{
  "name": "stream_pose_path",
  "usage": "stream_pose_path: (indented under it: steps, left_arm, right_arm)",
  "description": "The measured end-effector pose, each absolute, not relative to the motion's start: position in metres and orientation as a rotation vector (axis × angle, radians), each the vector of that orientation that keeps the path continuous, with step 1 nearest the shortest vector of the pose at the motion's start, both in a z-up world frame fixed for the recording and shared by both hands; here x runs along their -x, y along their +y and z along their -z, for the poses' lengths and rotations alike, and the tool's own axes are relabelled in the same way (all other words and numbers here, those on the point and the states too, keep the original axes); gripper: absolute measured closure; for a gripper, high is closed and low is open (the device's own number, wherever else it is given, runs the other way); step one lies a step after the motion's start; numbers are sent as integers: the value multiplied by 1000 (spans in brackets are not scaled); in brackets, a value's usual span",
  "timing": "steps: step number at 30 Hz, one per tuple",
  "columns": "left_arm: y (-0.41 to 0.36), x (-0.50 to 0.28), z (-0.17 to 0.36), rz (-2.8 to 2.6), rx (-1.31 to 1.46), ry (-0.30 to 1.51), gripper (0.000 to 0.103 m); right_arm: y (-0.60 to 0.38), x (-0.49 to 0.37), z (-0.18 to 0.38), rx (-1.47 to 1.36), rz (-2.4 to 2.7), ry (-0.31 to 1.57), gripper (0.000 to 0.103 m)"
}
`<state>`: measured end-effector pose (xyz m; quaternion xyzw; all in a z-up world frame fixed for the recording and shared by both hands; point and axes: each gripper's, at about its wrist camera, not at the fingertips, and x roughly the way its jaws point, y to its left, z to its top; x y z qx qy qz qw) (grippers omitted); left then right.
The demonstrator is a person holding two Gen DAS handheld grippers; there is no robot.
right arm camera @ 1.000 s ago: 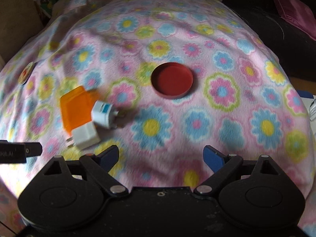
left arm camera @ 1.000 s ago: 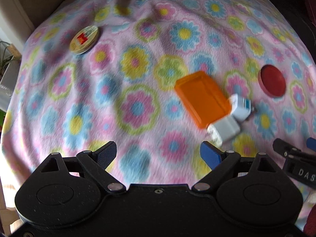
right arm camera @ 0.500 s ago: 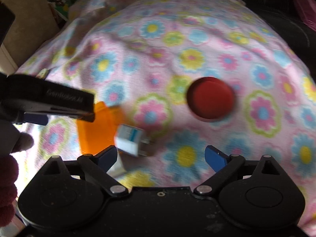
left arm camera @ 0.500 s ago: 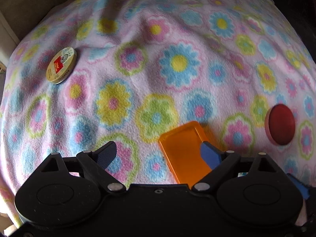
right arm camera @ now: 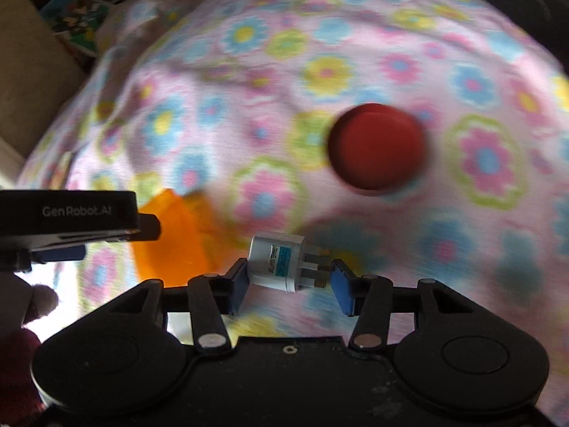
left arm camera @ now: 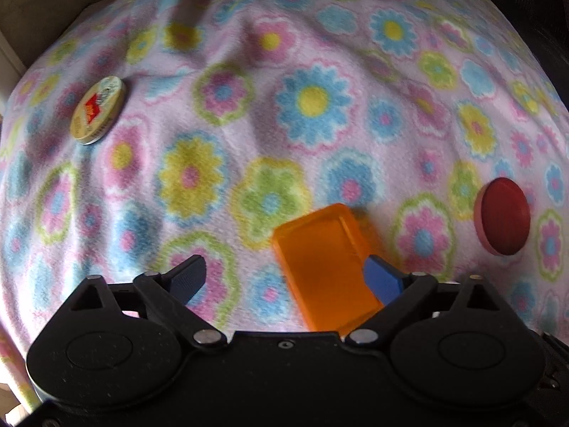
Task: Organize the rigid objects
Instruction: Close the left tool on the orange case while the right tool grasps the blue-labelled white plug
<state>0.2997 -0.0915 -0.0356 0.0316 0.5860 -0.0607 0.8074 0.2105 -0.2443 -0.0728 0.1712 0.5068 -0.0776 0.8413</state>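
A: Where do the left tongs (left arm camera: 286, 277) stand?

B: Spread wide and opening, low over a flowered blanket (left arm camera: 313, 99). An orange case (left arm camera: 325, 270) lies between the blue pads; the right pad (left arm camera: 382, 277) sits at its edge, the left pad well clear of it. No squeeze shows.

A: And the right tongs (right arm camera: 290, 284)?

B: Narrowing, jaws closing around a white plug adapter (right arm camera: 281, 263) with its metal prongs toward the right pad. The left pad touches the adapter's body; the right pad is just beside the prongs, and contact there is too blurred to call.

A: What else is on the blanket?

B: A red round lid (right arm camera: 375, 146) lies beyond the adapter. A round yellow tin (left arm camera: 97, 110) rests well apart at the far left of the left wrist view.
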Motion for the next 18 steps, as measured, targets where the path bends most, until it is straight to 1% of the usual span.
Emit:
stream_pose_path:
  steps: [4, 6, 10, 13, 16, 18]
  left_arm:
    - [-107, -301, 50, 115, -94, 1278, 8]
    - [-112, -303, 57, 113, -91, 1287, 5]
    - [-118, -309, 70, 89, -112, 1309, 5]
    - [-120, -310, 83, 83, -144, 1308, 2]
    - [-123, -311, 86, 91, -149, 1293, 2]
    - [-124, -314, 88, 93, -148, 1294, 2]
  right_arm:
    - [-252, -192, 69, -254, 273, 1086, 54]
    - [-254, -188, 73, -242, 282, 1084, 54]
    - [-252, -193, 84, -216, 299, 1096, 54]
    - [-252, -192, 86, -214, 310, 1079, 54]
    - [-252, -192, 87, -213, 311, 1072, 53]
    - [-251, -191, 89, -218, 312, 1059, 50]
